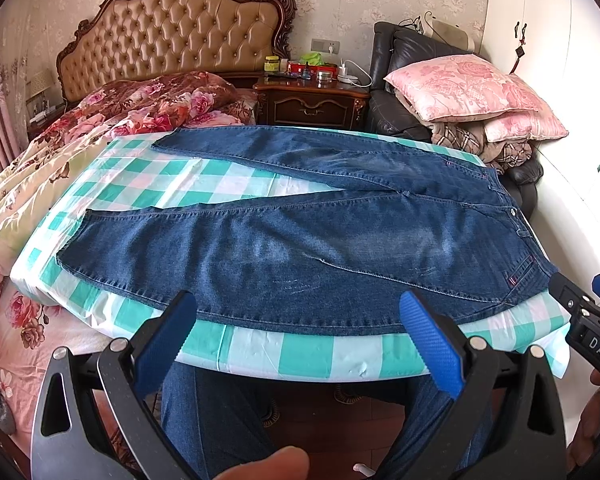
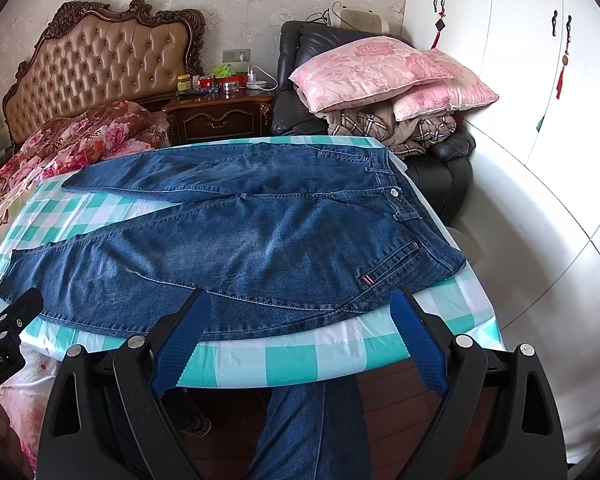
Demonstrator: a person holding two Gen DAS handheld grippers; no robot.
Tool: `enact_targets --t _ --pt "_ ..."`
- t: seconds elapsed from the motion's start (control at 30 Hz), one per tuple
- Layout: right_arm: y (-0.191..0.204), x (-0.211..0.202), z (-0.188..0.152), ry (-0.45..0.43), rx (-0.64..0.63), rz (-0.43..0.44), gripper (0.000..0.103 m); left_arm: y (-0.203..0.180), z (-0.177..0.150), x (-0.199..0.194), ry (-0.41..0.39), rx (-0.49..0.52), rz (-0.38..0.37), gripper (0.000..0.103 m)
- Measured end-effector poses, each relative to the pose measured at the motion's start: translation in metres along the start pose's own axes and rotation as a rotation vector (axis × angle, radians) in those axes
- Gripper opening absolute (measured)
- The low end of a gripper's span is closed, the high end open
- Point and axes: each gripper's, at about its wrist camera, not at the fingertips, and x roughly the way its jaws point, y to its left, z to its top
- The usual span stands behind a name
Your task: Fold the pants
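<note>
Our fingers (image 1: 172, 336) on the left gripper (image 1: 300, 312) stood wide apart, clamped on nothing, and hovered at the near edge of the worktop (image 1: 260, 354), which was draped in a green-and-white checked cloth. The right gripper (image 2: 300, 308) was likewise spread open and empty, poised just short of the same edge. We saw the pants (image 1: 300, 248), a pair of blue jeans, lying flat and unfolded on the worktop, front side up, with the waistband to the right and the two legs running leftward and splitting apart so that checked cloth showed between them. The near leg lay just beyond both pairs of fingertips; whether any tip touched the denim we could not tell from these views. From the right wrist view the waist button (image 2: 394, 191) and a small red-trimmed pocket tab (image 2: 367, 279) showed near the right end. Behind the worktop stood a bed with a tufted headboard (image 1: 172, 36), a dark nightstand (image 1: 312, 104), and pink pillows (image 1: 464, 88) stacked on a black armchair.
</note>
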Motion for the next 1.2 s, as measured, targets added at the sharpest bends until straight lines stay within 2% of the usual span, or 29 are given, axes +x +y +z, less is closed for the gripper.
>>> enact_targets --t 0.5,0.63,0.73,0.77,0.83,0.93,1.0,1.07,1.13,1.2 --pt "-0.002 0.005 0.001 0.013 -0.008 0.001 0.088 -0.001 0.003 0.003 0.007 -0.007 -0.006 0.101" --pt "-0.01 0.03 0.008 0.058 0.0 0.054 0.088 -0.005 0.012 0.026 0.031 -0.017 -0.022 0.102" --pt "-0.026 0.066 0.033 0.105 0.006 0.086 0.088 0.002 0.018 0.055 0.062 -0.032 -0.033 0.101" --pt "-0.036 0.084 0.05 0.115 0.011 0.107 0.088 0.007 0.02 0.066 0.078 -0.038 -0.035 0.102" --pt "-0.054 0.118 0.081 0.136 0.013 0.092 0.088 0.019 0.024 0.09 0.116 -0.06 -0.035 0.101" --pt "-0.083 0.196 0.141 0.195 -0.019 0.074 0.088 0.036 0.03 0.121 0.154 -0.086 -0.023 0.101" --pt "-0.102 0.257 0.182 0.279 -0.013 0.086 0.088 0.049 0.034 0.139 0.169 -0.097 -0.002 0.101" --pt "-0.112 0.317 0.217 0.35 -0.048 0.093 0.083 0.061 0.037 0.153 0.186 -0.107 0.019 0.101" --pt "-0.115 0.359 0.238 0.398 -0.112 0.091 0.082 0.076 0.04 0.169 0.206 -0.118 0.048 0.101" --pt "-0.113 0.402 0.254 0.444 -0.175 0.104 0.076 0.091 0.043 0.183 0.225 -0.134 0.081 0.101"
